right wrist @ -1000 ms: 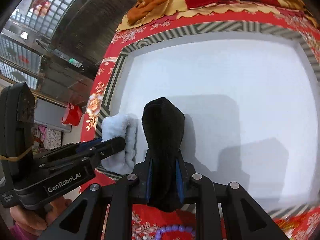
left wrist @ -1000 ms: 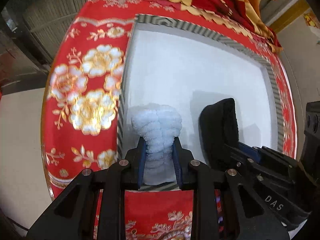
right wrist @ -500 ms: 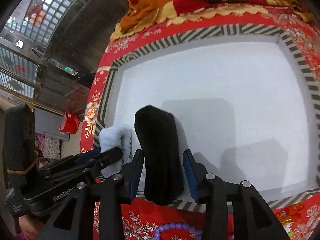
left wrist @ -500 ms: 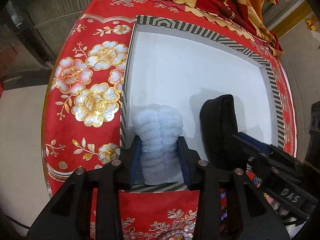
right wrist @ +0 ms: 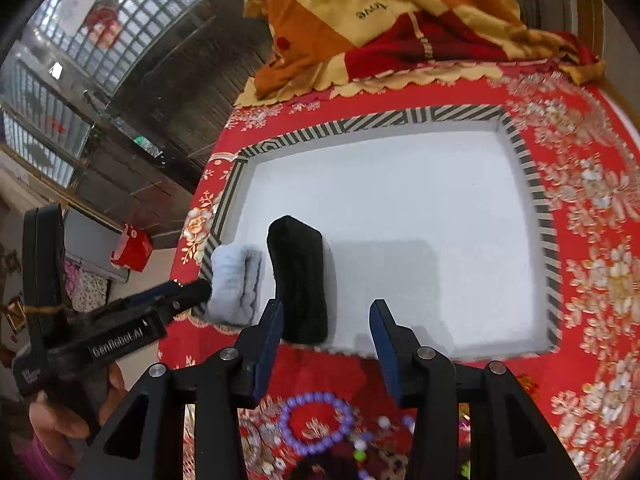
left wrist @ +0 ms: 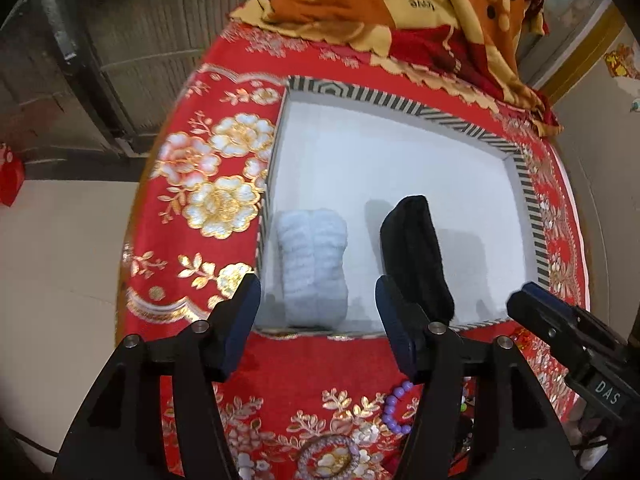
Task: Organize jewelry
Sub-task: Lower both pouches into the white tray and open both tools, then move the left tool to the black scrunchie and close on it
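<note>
A white tray with a striped rim (left wrist: 400, 98) (right wrist: 372, 120) lies on a red flowered cloth. In its near left corner lie a pale blue fluffy scrunchie (left wrist: 312, 266) (right wrist: 236, 284) and a black fluffy scrunchie (left wrist: 416, 254) (right wrist: 298, 280), side by side and apart. My left gripper (left wrist: 318, 330) is open and empty, above the tray's near rim. My right gripper (right wrist: 326, 344) is open and empty, just right of the black scrunchie. A purple bead bracelet (right wrist: 316, 422) (left wrist: 394, 410) lies on the cloth in front of the tray.
More beads and small jewelry (right wrist: 372, 444) lie blurred near the bracelet. A folded orange and red blanket (left wrist: 420, 12) (right wrist: 400, 24) lies behind the tray. The cloth's left edge (left wrist: 132, 248) drops to the floor.
Both grippers opened and let go of the scrunchies, blue from the left and black from the right. Both then pulled back and up from the tray.
</note>
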A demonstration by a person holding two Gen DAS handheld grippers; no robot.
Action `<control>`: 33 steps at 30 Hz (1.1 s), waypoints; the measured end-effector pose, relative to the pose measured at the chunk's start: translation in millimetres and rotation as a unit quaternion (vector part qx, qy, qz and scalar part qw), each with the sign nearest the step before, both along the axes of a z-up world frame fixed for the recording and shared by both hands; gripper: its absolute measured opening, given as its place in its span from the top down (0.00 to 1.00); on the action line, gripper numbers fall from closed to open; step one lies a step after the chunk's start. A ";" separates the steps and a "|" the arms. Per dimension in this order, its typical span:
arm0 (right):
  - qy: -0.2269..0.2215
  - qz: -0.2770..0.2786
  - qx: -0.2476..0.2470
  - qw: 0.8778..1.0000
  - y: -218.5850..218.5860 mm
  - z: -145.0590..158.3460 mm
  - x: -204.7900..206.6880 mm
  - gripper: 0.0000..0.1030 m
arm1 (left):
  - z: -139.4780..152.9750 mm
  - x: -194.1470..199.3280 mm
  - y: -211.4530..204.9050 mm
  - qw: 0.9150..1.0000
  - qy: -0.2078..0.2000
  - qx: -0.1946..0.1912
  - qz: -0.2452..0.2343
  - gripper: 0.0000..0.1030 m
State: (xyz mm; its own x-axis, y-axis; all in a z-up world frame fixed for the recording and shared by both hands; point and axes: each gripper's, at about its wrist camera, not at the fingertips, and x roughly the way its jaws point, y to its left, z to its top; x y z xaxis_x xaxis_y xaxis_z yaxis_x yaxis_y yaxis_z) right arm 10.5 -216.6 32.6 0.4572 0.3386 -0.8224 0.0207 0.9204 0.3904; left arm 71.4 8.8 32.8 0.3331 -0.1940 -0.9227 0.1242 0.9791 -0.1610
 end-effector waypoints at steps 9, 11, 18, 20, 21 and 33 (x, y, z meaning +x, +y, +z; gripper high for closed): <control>-0.022 -0.008 -0.017 1.000 -35.3 16.5 -53.0 0.47 | 17.1 -47.7 4.1 1.000 -0.008 -0.013 0.019 0.42; -0.021 -0.011 -0.022 0.999 -45.2 16.6 -67.0 0.47 | 16.9 -60.1 4.7 1.000 -0.002 -0.016 0.024 0.42; -0.013 -0.013 -0.039 0.999 -72.2 11.3 -107.2 0.47 | 16.2 -96.1 11.7 0.999 0.009 -0.022 0.046 0.42; -0.009 -0.012 -0.041 0.999 -76.9 8.6 -116.9 0.47 | 13.9 -107.8 11.1 0.998 0.016 -0.026 0.048 0.42; -0.007 -0.011 -0.044 0.999 -79.5 6.9 -122.0 0.47 | 12.7 -112.5 10.2 0.998 0.018 -0.026 0.047 0.42; 0.003 0.019 -0.056 0.998 -88.5 -8.5 -157.2 0.47 | -8.6 -162.9 -21.0 0.999 0.047 -0.025 0.012 0.42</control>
